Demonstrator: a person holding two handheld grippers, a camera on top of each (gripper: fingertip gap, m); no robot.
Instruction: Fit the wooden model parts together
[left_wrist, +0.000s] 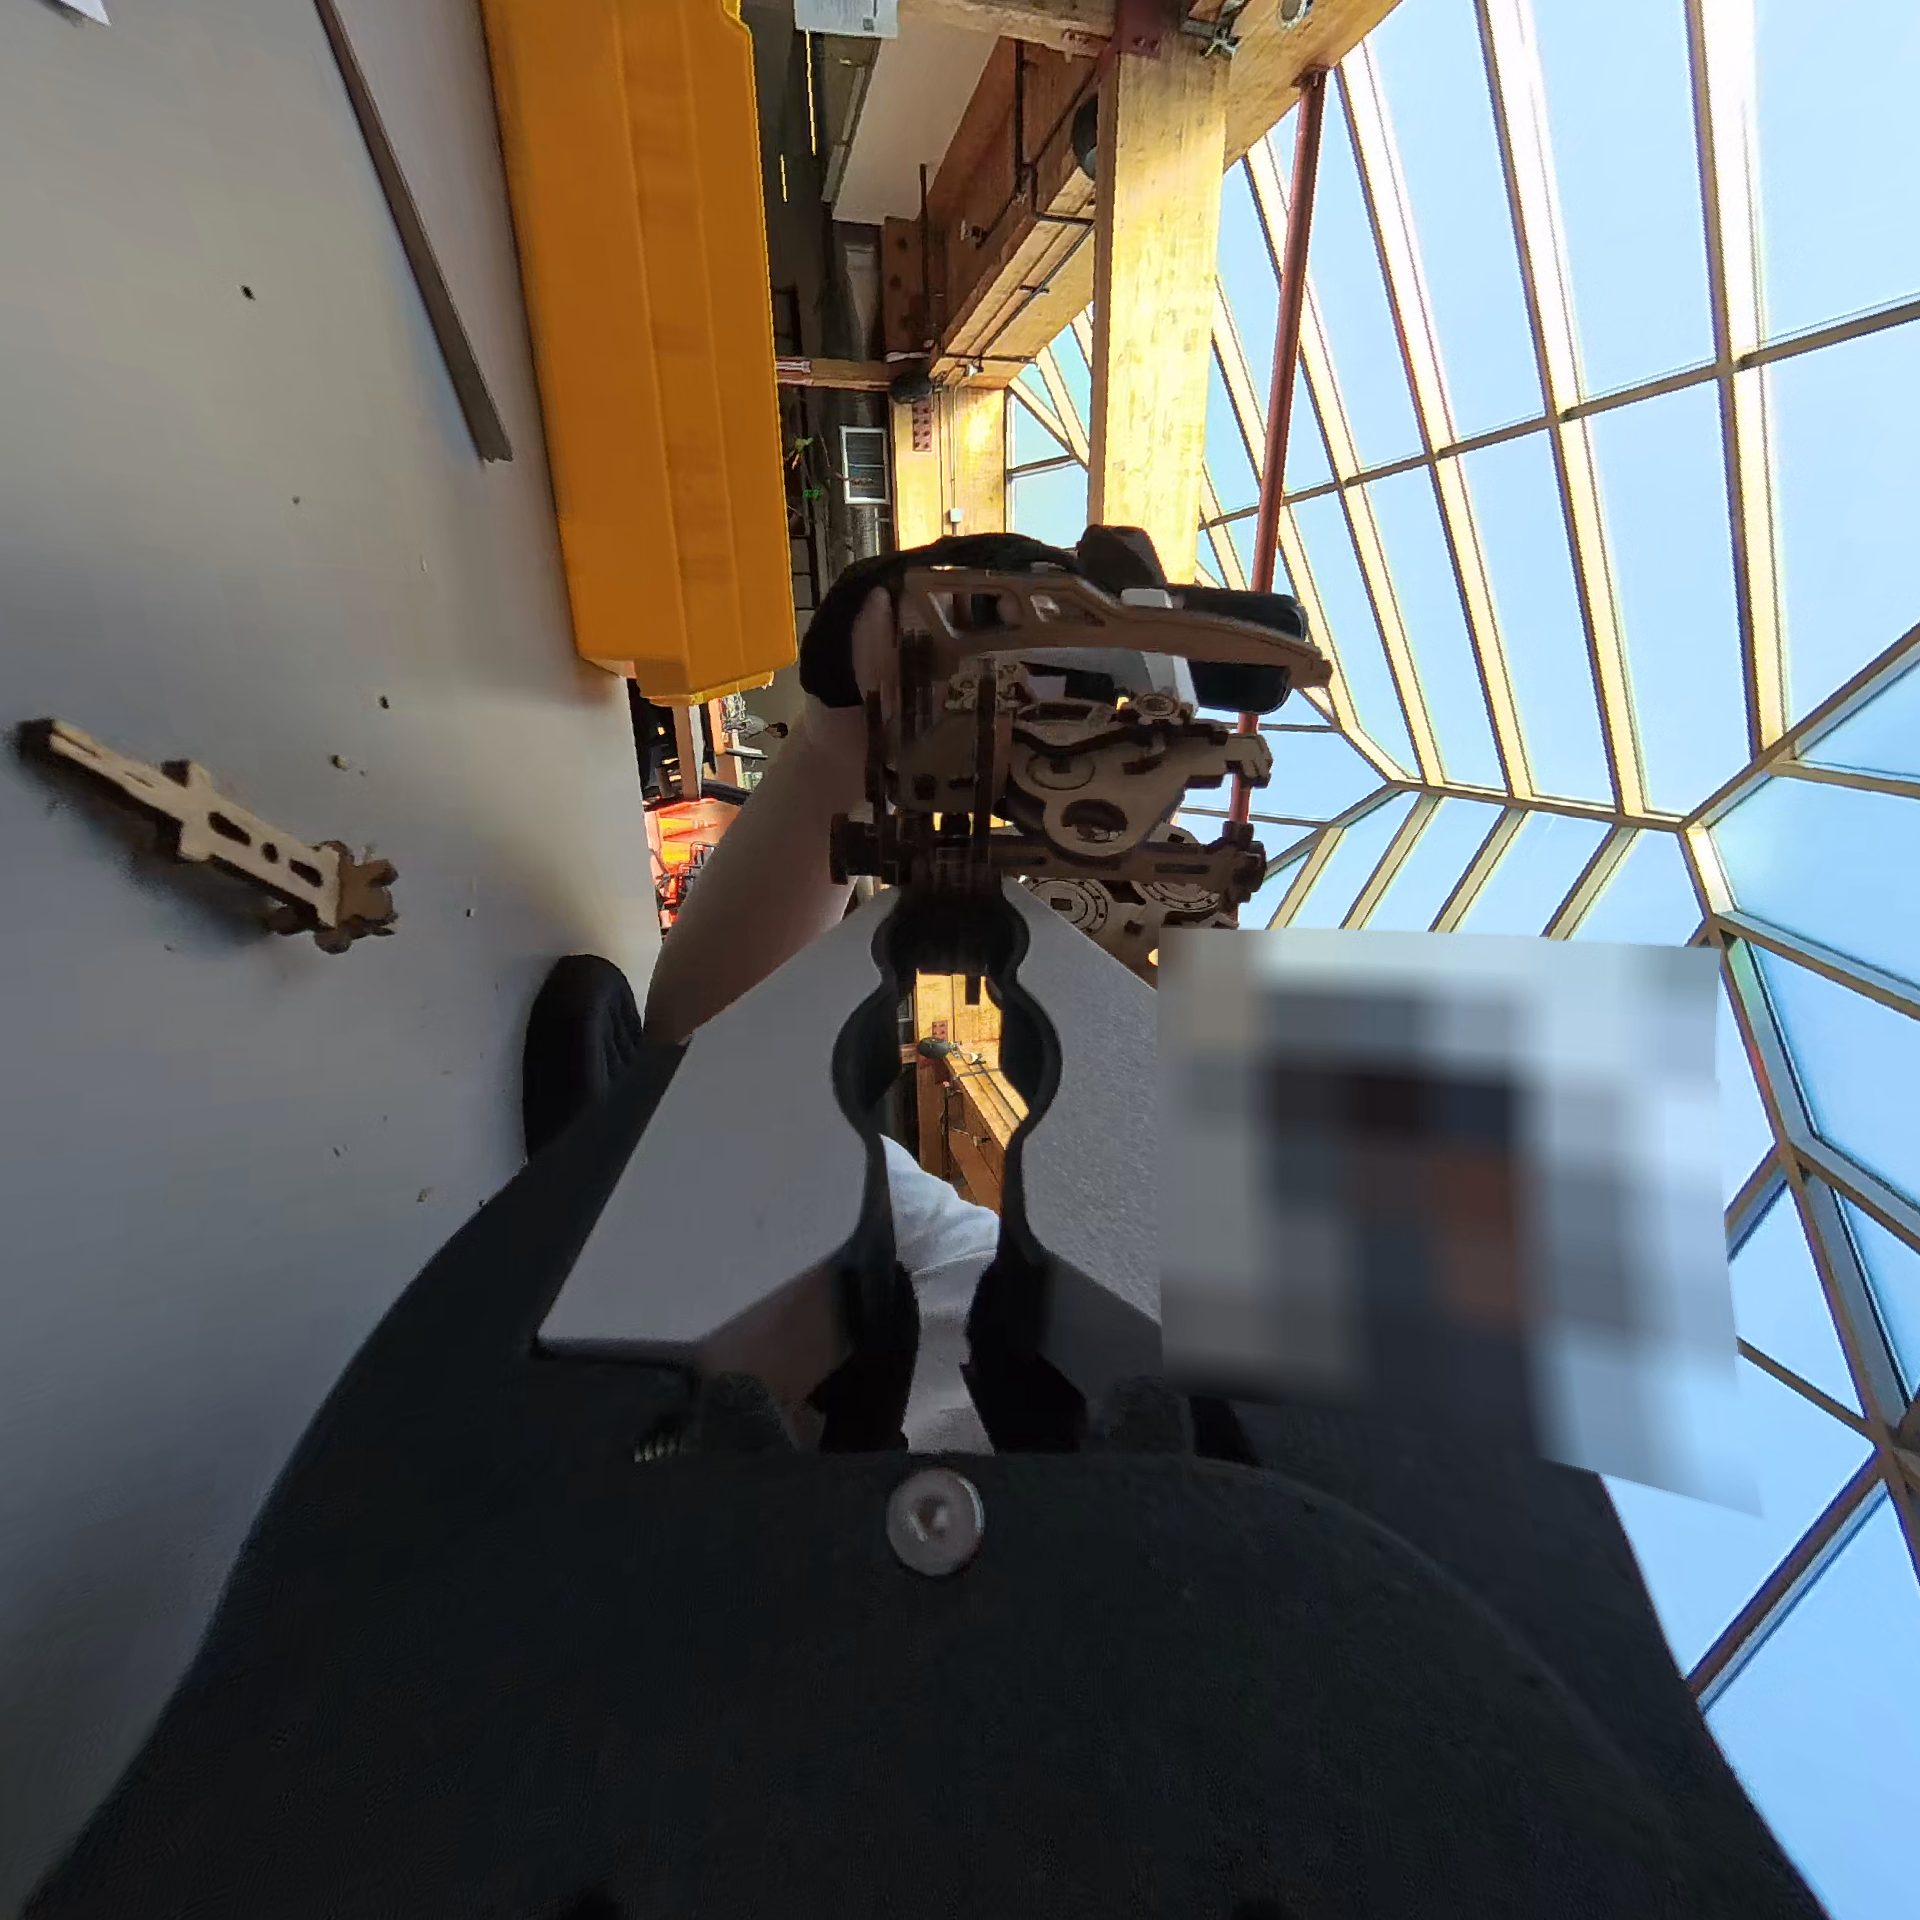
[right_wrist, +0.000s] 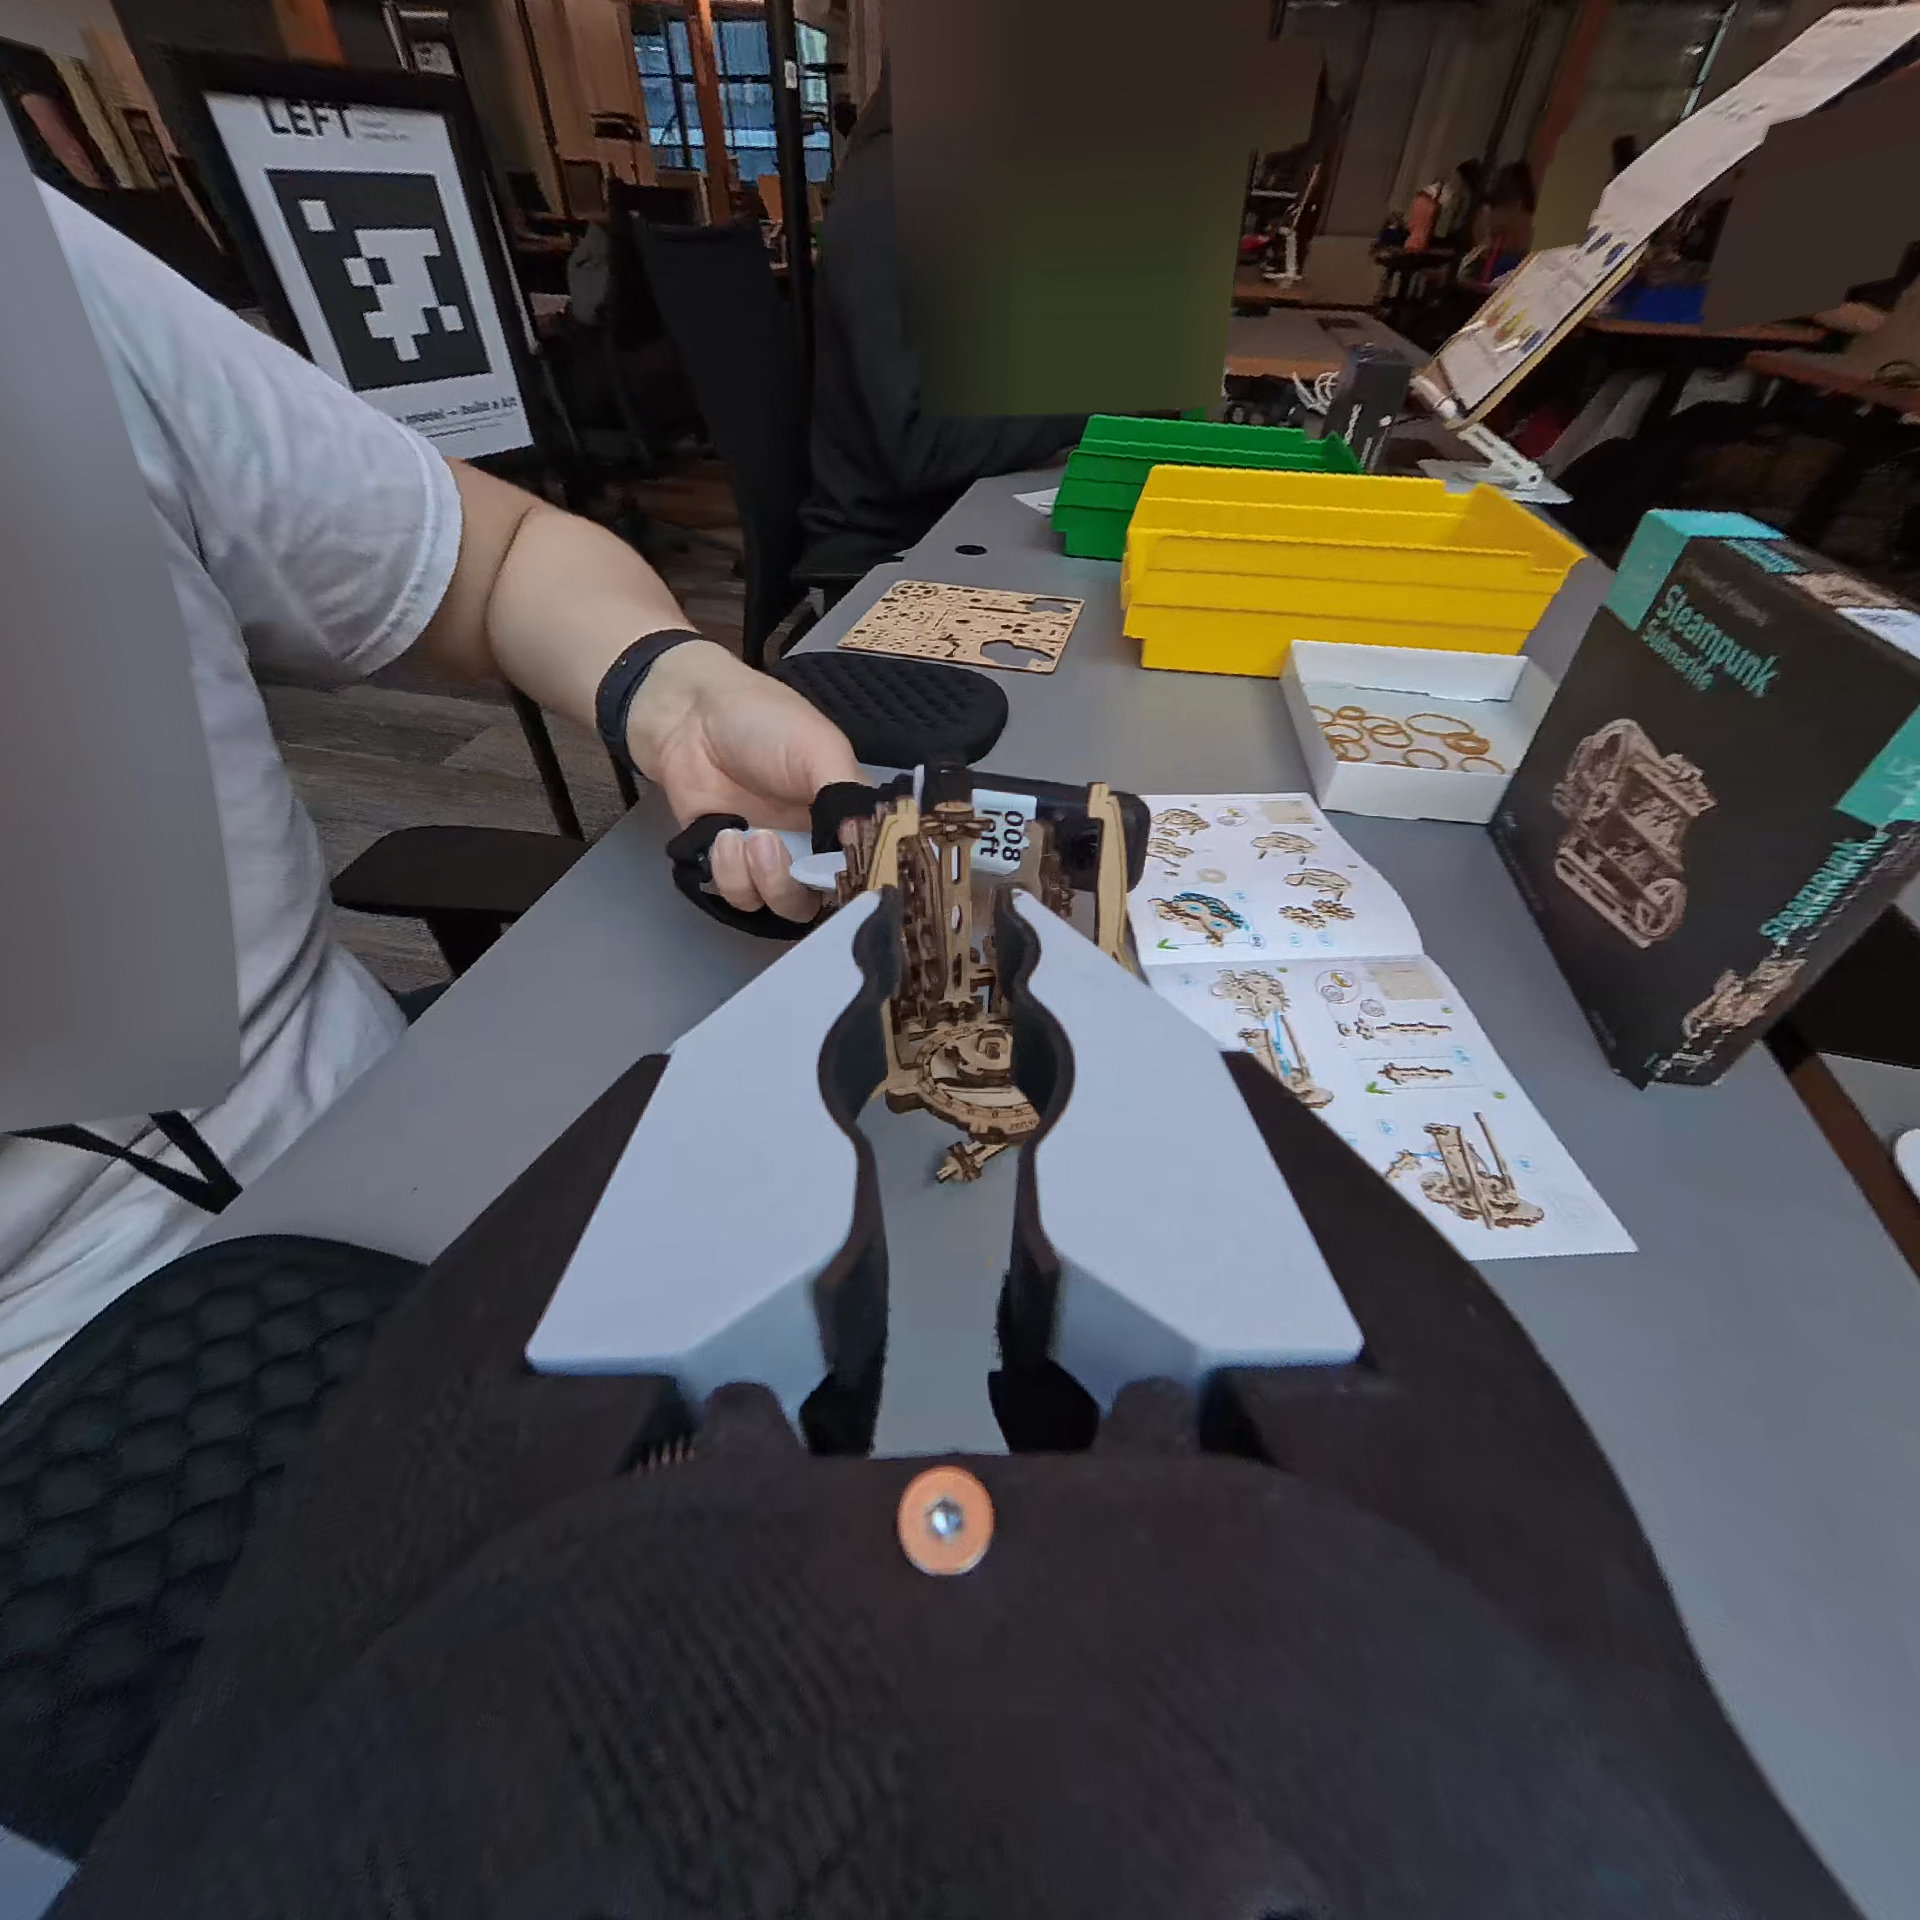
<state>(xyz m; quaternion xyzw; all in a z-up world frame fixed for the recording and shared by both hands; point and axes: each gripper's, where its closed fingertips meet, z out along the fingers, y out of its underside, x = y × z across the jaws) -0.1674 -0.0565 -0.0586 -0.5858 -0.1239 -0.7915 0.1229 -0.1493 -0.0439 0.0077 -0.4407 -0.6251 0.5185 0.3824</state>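
Wooden model (right_wrist: 940, 997), half built, sits above the grey desk (right_wrist: 644, 997), pinched by both: our left hand-held gripper (left_wrist: 951, 925) and our right hand-held gripper (right_wrist: 945, 925). One loose wooden part (left_wrist: 213, 831) lies on the desk.

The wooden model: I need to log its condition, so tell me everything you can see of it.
The wooden model is a half-built assembly of thin, pale laser-cut plywood: slotted plates, gears and a curved toothed piece at its base. It is held above the grey table, gripped between the tips of the left claw and also between those of the right claw. A small loose wooden part lies on the table beneath it.
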